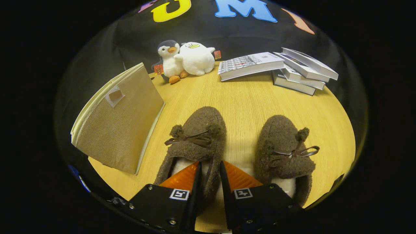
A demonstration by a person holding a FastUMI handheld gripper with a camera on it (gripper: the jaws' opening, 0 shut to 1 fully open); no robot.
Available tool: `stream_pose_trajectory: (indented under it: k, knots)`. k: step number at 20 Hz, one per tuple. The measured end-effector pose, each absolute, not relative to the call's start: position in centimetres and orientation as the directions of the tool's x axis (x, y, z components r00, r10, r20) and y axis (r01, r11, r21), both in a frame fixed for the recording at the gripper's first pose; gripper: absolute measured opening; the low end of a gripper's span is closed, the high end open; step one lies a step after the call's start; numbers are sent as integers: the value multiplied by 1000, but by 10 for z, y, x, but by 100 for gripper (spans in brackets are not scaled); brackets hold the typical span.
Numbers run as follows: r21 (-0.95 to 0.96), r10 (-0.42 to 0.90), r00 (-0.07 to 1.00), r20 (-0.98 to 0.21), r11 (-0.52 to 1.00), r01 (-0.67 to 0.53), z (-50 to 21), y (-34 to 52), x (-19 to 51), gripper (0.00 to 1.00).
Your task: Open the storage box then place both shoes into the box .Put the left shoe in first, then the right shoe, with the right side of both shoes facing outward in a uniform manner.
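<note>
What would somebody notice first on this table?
Probably the two fuzzy brown slippers: the left slipper has its side wall between the tongs, the right slipper lies beside it. To their left stands the beige storage box, and beyond it sit a toy penguin and a white plush.

Closed storage box (pixel 118 125) beside brown shoes (pixel 198 139)

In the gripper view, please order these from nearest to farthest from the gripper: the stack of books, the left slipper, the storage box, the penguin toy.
1. left slipper: its side wall sits between the fingers of the gripper.
2. storage box: left of the slippers.
3. penguin toy and stack of books: both at the table's far edge, too close to call.
</note>
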State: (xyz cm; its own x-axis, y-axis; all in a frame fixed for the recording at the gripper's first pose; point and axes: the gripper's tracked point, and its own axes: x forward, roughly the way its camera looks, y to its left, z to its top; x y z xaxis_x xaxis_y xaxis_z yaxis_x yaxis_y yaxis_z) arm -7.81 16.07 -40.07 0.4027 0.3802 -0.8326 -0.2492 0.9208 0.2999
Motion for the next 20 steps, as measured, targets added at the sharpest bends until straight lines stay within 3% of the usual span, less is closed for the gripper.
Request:
stream_pose_trajectory:
  k: [1,7,14,19,20]
  knots:
    - [305,380,395,-836,921,-242,-401,161,-78,36]
    - [312,349,367,-862,937,-158,-403,162,-79,36]
    - [311,347,368,-862,937,-157,-401,162,-78,36]
    - [317,316,378,-870,946,-60,-392,155,-79,35]
    - [293,286,395,-873,955,-43,-402,149,-71,6]
